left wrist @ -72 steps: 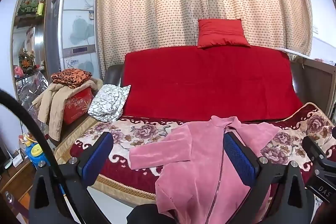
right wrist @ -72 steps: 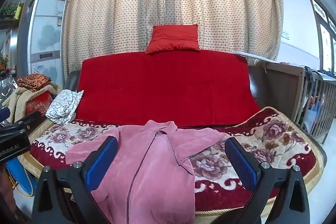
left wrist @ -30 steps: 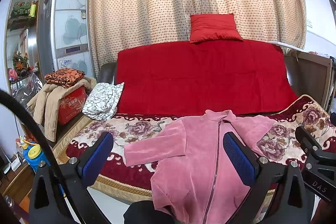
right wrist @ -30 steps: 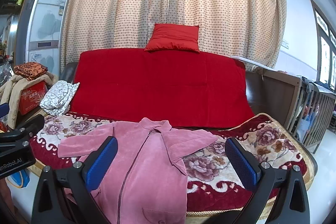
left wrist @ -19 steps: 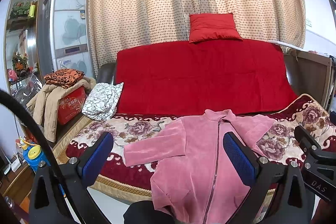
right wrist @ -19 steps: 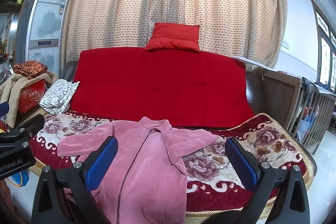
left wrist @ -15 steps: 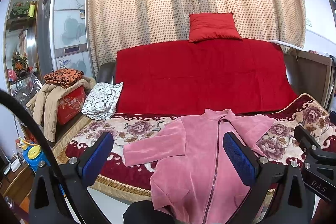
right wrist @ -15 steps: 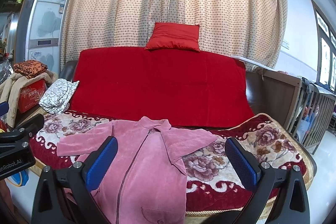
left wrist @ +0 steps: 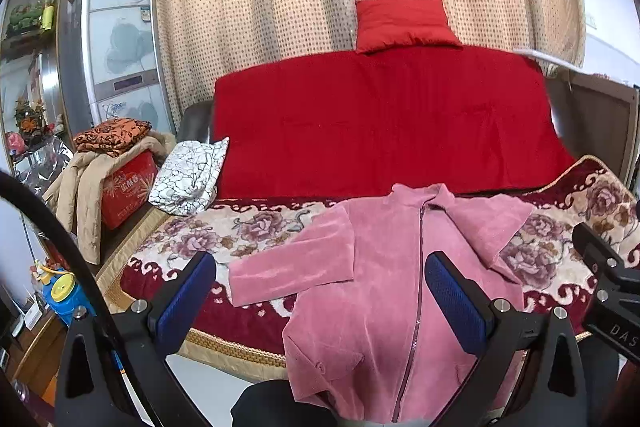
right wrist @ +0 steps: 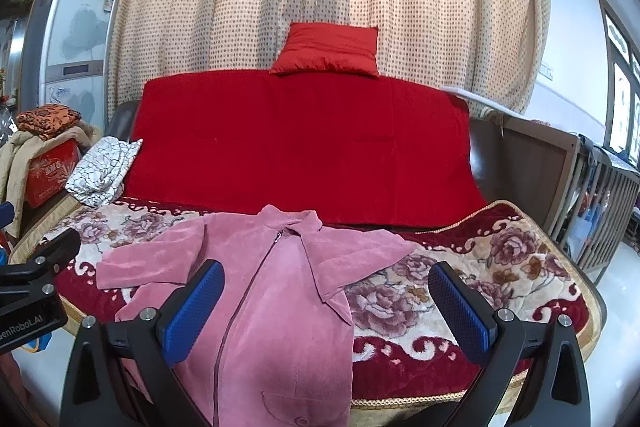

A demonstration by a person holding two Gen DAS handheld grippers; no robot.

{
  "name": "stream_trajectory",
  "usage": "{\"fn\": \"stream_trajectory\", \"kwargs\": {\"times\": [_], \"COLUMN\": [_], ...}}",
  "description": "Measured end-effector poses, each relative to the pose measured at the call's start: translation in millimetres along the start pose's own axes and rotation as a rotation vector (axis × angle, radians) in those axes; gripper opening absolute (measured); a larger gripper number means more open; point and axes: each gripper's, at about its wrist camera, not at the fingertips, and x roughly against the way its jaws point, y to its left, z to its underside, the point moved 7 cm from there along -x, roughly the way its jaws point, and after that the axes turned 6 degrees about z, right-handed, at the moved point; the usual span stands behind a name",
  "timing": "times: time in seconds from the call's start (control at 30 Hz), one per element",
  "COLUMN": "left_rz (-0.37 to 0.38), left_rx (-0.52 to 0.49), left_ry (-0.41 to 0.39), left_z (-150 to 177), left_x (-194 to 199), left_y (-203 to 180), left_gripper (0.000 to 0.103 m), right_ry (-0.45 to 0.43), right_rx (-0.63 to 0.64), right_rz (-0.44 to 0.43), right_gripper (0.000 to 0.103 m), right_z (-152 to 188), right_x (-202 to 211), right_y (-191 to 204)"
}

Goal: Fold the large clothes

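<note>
A pink zip-front jacket (left wrist: pixel 384 291) (right wrist: pixel 272 291) lies flat and face up on the sofa seat, its hem hanging over the front edge. One sleeve (left wrist: pixel 288 263) stretches out to the left; the other sleeve (right wrist: pixel 360 251) lies folded at the right. My left gripper (left wrist: pixel 320 291) hovers open in front of the jacket, short of the cloth. My right gripper (right wrist: pixel 324 303) is also open, held before the jacket's right half, with nothing between its fingers. Each gripper shows at the edge of the other's view.
The sofa has a floral blanket (right wrist: pixel 500 267) on the seat, a red cover (right wrist: pixel 304 147) on the back and a red cushion (right wrist: pixel 326 47) on top. A white patterned cloth (left wrist: pixel 188 171) and a pile of clothes on a red box (left wrist: pixel 116 163) sit at the left. A wooden railing (right wrist: pixel 600 195) stands right.
Both grippers have drawn back slightly from the sofa since 2.4 s ago, so more of the jacket shows. In the last second almost nothing has moved.
</note>
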Motion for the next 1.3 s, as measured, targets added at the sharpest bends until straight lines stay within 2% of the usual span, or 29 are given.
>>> {"fn": "stream_trajectory", "kwargs": {"times": [0.47,0.97,1.3], "left_rz": [-0.001,0.022,0.036], "left_rx": [-0.021,-0.062,-0.065], "left_ry": [0.123,0.18,0.227], "left_z": [0.2,-6.2,-1.3], "left_x": [-85.9,-154.2,-222.7], "left_y": [-21.2,-52.0,-75.8], "left_gripper": [0.103,0.103,0.103], "right_ry": [0.113,0.173,0.224], "right_rx": [-0.006,-0.02,-0.019], "right_rz": [0.032,0.059,0.093], "right_gripper": [0.103,0.103,0.103], "right_z": [9.0,13.9,24.3], "right_x": [-78.4,-152.6,-215.7], "right_y": [-10.0,-19.3,-25.2]}}
